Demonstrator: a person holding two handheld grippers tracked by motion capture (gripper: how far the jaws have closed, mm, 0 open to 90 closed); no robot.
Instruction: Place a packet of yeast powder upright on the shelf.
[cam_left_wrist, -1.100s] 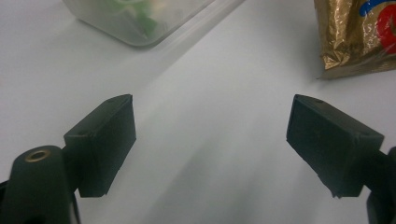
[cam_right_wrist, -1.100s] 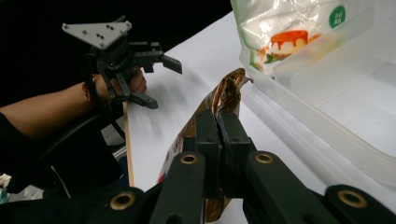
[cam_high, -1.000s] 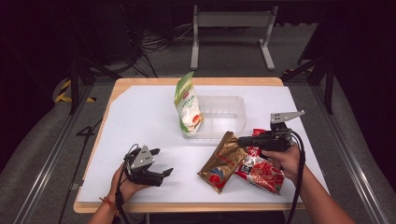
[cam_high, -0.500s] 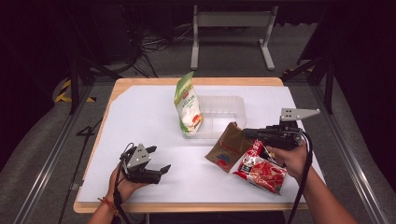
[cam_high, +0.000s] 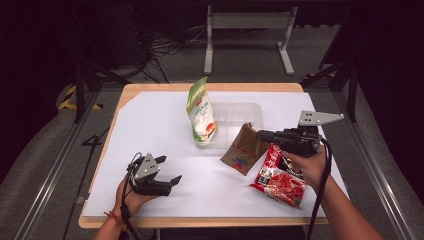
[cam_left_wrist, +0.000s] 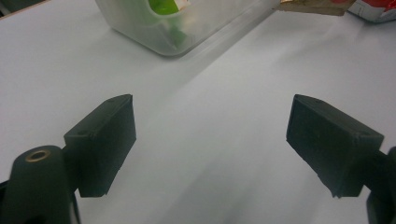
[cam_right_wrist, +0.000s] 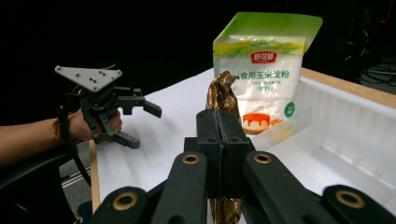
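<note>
Packing is partly done: green pouch (cam_high: 201, 116) stands in the clear bin (cam_high: 252, 111) at centre; right gripper (cam_high: 263, 135) clamps the brown packet (cam_high: 244, 149) beside it; red packet (cam_high: 278, 177) awaits on the desk (cam_high: 150, 125), left gripper (cam_high: 169, 171) wide open, empty.

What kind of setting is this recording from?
Probably a lab or studio data-collection rig, not a home: a table under a white sheet, ringed by metal frame rails, loose cables on the floor, and dark surroundings.
</note>
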